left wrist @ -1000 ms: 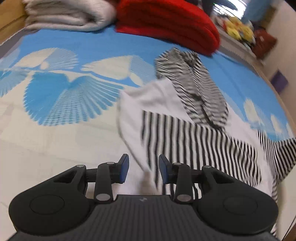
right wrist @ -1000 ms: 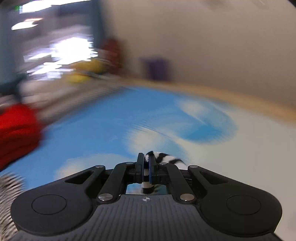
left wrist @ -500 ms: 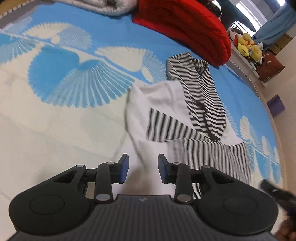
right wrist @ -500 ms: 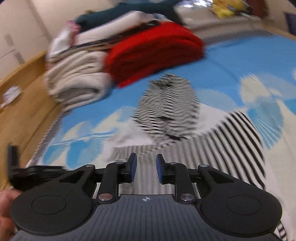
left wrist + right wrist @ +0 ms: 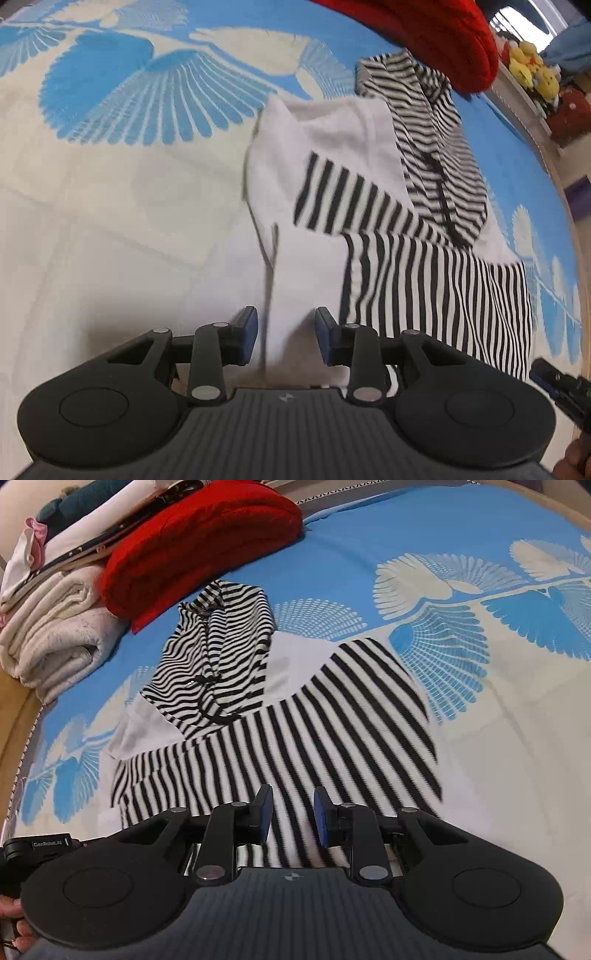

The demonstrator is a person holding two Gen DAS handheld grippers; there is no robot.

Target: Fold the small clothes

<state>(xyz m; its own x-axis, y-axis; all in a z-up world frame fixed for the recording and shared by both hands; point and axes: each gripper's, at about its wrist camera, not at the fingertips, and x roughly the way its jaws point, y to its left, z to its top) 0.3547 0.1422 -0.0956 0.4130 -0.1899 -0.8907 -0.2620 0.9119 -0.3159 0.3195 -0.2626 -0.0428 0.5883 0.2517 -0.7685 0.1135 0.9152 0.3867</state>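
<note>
A small hooded top [image 5: 424,236] with black-and-white stripes and a plain white body lies spread on the blue-and-cream bedspread [image 5: 110,184]. Its striped hood [image 5: 218,653] points toward the red blanket. My left gripper [image 5: 283,334] is open and empty, low over the white part of the top. My right gripper [image 5: 291,814] is open and empty, low over the striped panel [image 5: 314,731] folded across the body. The other gripper's edge shows at the lower left of the right wrist view [image 5: 37,849].
A folded red blanket [image 5: 199,546] and stacked cream towels [image 5: 51,635] lie beyond the hood. A wooden bed edge [image 5: 14,716] runs along the left. Plush toys [image 5: 532,70] sit on a shelf at far right. Bedspread [image 5: 517,720] extends to the right.
The right gripper let go of the striped sleeve and swung round over the top; the sleeve now lies folded across the body. The left gripper moved closer over the white part.
</note>
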